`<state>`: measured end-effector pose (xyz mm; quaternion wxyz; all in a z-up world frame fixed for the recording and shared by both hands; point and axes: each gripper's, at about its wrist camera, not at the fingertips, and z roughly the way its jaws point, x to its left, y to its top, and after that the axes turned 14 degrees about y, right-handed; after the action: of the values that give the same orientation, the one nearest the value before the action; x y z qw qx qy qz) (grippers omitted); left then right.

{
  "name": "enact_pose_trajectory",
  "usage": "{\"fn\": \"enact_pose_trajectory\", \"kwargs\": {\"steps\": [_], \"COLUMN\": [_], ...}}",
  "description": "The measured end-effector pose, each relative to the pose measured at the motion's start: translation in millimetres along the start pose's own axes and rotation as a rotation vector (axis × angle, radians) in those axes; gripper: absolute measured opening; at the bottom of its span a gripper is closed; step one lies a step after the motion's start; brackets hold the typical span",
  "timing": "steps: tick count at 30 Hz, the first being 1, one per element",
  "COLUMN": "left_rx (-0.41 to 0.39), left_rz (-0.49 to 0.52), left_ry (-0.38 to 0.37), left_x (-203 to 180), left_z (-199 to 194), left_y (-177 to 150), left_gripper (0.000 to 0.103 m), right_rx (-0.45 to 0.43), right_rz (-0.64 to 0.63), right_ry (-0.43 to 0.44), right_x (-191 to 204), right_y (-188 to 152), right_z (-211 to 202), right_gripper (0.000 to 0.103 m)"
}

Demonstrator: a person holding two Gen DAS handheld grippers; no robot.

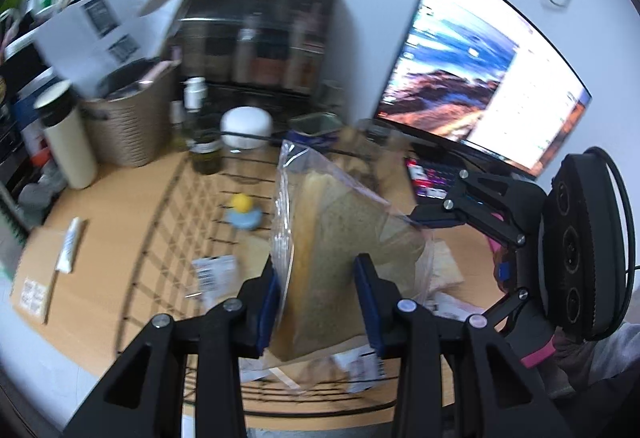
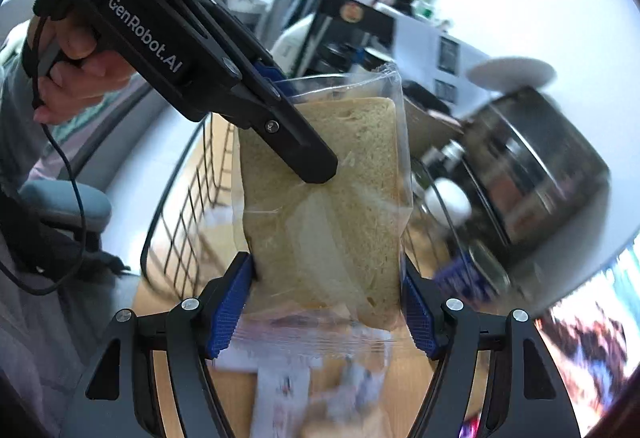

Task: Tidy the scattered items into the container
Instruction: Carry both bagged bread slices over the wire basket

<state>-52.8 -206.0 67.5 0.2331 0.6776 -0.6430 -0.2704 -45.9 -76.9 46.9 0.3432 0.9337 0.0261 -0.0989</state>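
Observation:
A clear zip bag of sliced bread [image 1: 340, 238] hangs above a black wire basket [image 1: 168, 198] on the wooden desk. My left gripper [image 1: 320, 294] is shut on the bag, pads pressing both sides. In the right wrist view the bag of bread [image 2: 332, 206] sits between my right gripper's blue pads [image 2: 326, 302], which touch its lower sides, and the left gripper [image 2: 276, 126] clamps its top edge. A yellow and blue toy duck [image 1: 242, 216] and paper packets [image 1: 214, 272] lie in the basket.
A white tube [image 1: 70, 244] lies on a cardboard box [image 1: 36, 270] at left. A white flask [image 1: 68, 142], woven bin [image 1: 128, 126], bottles [image 1: 204, 150], white round device [image 1: 246, 126], monitor [image 1: 480, 70] and keyboard [image 1: 432, 178] ring the desk. A dark shelf unit [image 2: 532, 174] stands behind.

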Motion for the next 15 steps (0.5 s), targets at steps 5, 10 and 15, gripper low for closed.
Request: {"fn": "enact_pose_trajectory", "kwargs": {"steps": [5, 10, 15], "left_rx": [0.013, 0.003, -0.002], "left_rz": [-0.023, 0.005, -0.025], "left_ry": [0.017, 0.094, 0.076], "left_x": [25.1, 20.3, 24.8], "left_z": [6.4, 7.4, 3.5], "left_y": [-6.0, -8.9, -7.8], "left_gripper": [0.048, 0.069, 0.069], "right_rx": [0.014, 0.018, -0.014], "right_rz": [-0.03, -0.034, 0.005], "right_ry": [0.037, 0.042, 0.032], "right_x": [-3.6, -8.9, -18.0], "right_y": [20.0, 21.7, 19.9], "right_z": [30.0, 36.4, 29.4], "right_gripper": [0.072, 0.073, 0.073]}}
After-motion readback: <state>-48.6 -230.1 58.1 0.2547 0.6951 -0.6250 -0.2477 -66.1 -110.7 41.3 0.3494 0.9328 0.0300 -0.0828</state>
